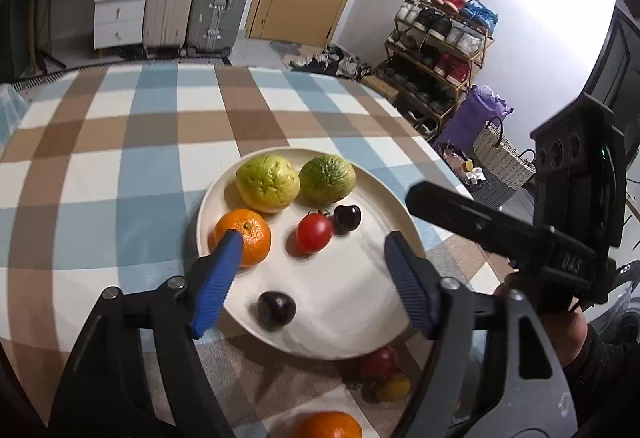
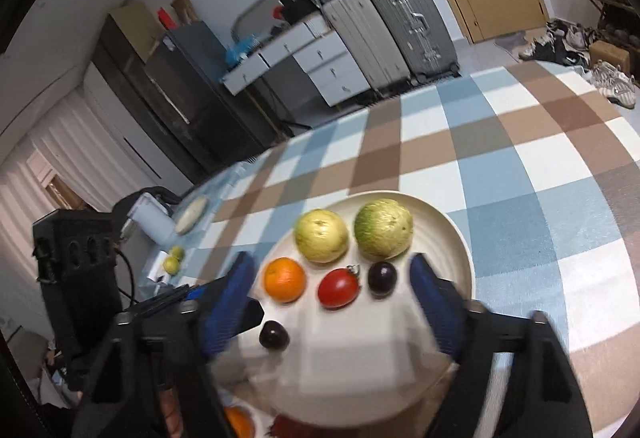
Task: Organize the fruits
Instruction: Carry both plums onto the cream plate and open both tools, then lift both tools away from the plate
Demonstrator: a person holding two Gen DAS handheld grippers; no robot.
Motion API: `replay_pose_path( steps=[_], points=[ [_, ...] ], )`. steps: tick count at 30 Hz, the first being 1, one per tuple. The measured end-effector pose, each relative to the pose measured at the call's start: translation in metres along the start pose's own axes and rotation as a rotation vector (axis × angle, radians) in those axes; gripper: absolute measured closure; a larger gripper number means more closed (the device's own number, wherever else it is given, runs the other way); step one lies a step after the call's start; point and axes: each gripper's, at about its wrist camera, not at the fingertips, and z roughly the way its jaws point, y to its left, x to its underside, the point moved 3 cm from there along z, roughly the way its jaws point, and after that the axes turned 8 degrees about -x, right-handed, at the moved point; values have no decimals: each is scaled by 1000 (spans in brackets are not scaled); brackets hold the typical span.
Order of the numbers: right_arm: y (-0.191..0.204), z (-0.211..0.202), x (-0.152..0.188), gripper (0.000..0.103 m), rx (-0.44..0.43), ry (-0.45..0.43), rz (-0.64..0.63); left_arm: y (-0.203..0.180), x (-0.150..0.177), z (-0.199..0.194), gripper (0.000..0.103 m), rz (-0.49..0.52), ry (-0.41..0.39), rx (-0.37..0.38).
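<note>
The plate (image 1: 372,197) is looking like matt cream ceramic, smooth all over. The checked cloth (image 1: 120,141) covering the table is showing a soft woven texture, no shine. Both guavas (image 1: 267,183) are looking bumpy and dull, while the tomato (image 1: 314,231) and the cherries (image 1: 347,217) are gleaming, really glossy skins. The orange (image 1: 250,236) is showing that pitted peel. The left claw (image 1: 312,266) pads are looking like ribbed blue rubber on matt black plastic.
</note>
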Motion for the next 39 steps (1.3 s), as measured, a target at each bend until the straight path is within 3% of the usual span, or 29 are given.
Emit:
replay_pose_path(
  steps=[5,7,12,17,21,25,32,39],
  points=[
    [16,-15,11,13,50,2,-50,-7,4,-27,28,7,-33,-25],
    [20,-23,15,12,44,-8,-49,-9,7,-40,21,6,-53,-47],
    [31,-51,24,5,75,-72,-59,-15,18,-65,20,6,-64,-110],
    [43,-74,34,2,66,-100,-87,-22,34,-96,1,0,-111,-190],
    [51,-87,50,1,98,-95,-121,-29,53,-117,1,19,-127,-245],
    [54,-94,65,0,112,-70,-134,-36,69,-128,1,31,-95,-298],
    [60,-102,91,0,119,-27,-145,-50,95,-136,1,44,-83,-313],
    [67,-107,118,0,112,36,-201,-51,101,-133,1,32,-67,-320]
  ],
)
